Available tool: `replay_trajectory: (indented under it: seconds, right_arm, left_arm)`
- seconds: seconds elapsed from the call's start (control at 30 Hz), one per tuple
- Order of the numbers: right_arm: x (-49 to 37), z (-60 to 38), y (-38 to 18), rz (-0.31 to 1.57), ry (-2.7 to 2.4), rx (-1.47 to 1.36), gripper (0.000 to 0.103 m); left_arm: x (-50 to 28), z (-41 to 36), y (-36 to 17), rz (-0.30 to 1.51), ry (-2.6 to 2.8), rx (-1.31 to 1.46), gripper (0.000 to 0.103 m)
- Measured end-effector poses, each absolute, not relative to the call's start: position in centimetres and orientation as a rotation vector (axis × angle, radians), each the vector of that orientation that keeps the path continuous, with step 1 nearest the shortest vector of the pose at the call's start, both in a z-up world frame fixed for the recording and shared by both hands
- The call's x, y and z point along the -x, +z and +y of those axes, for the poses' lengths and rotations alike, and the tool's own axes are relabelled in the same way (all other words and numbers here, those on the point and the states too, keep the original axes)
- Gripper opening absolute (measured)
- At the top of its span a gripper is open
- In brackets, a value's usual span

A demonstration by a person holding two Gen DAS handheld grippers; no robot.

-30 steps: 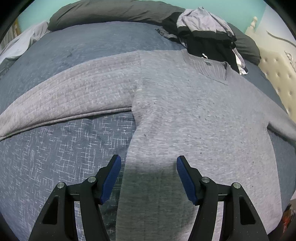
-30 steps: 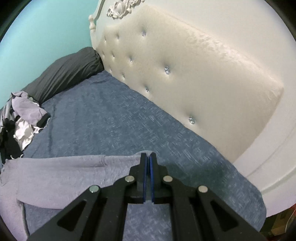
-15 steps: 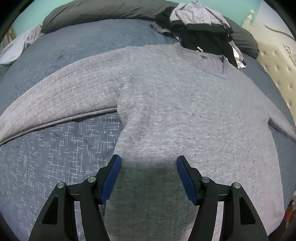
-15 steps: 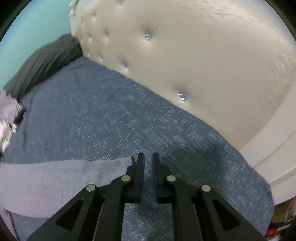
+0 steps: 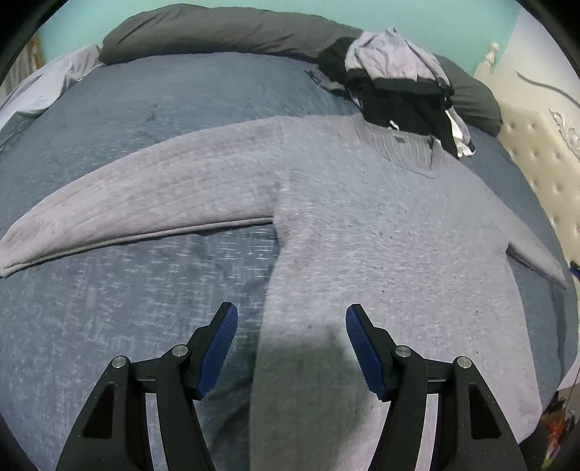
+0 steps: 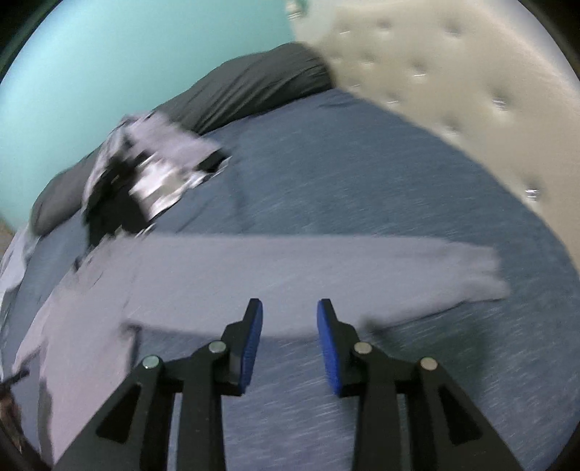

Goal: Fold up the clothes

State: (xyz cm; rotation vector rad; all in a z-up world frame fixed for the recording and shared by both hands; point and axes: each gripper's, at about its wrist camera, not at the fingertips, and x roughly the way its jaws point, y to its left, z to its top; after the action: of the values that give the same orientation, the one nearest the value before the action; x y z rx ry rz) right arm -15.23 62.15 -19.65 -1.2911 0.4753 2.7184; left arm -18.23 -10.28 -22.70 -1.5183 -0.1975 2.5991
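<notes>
We see a grey sweater (image 5: pixel 380 232) spread flat, front up, across the middle of the bed (image 5: pixel 145 308). Its knit is heathered and faintly ribbed in lines along the left sleeve (image 5: pixel 137 213), which runs out to the left edge of the frame; the V-neck collar (image 5: pixel 402 148) at upper centre has finer ribbing and a small dark label. The bed cover is blue-grey with a white crosshatch fleck.

Our left gripper (image 5: pixel 291 347) hangs over the sweater's lower left edge, its blue ridged fingers (image 5: pixel 217 351) standing wide apart with nothing between them and not touching the cloth. A soft shadow falls on the hem between them.

In the right wrist view, blurred by motion, our right gripper (image 6: pixel 290 337) is above the right sleeve (image 6: pixel 326 268), a long flat band that ends in a cuff at the right of the frame. Its fingers have just been opening and now stand partly apart, holding nothing.

A heap of clothes (image 5: pixel 402 90), black and pale lilac, lies at the upper right, overlapping the collar. Behind it a dark grey pillow (image 5: pixel 224 32) stretches along the top. A cream tufted headboard (image 6: pixel 453 72) rises at the right, against a turquoise wall (image 6: pixel 108 54).
</notes>
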Motion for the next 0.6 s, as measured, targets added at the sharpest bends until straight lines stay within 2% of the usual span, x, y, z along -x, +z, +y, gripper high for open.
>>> replay_trajectory:
  seconds: [0.13,0.43,0.6]
  right_arm:
    - [14.8,58.2,-20.5,0.577,2.756,1.361,0.032]
    - [13.8,56.2,-22.4,0.6,2.695,1.434,0.034]
    - [13.3,55.9,-23.6,0.583,2.682,1.469,0.034]
  left_arm:
    - [17.1,-11.9,-22.3,-0.21,2.611,1.517,0.066]
    - [15.7,-14.7,-23.8,-0.253,2.6,1.559,0.067]
    - [17.5,-15.6,-25.6,-0.363,2.564,1.583,0.067]
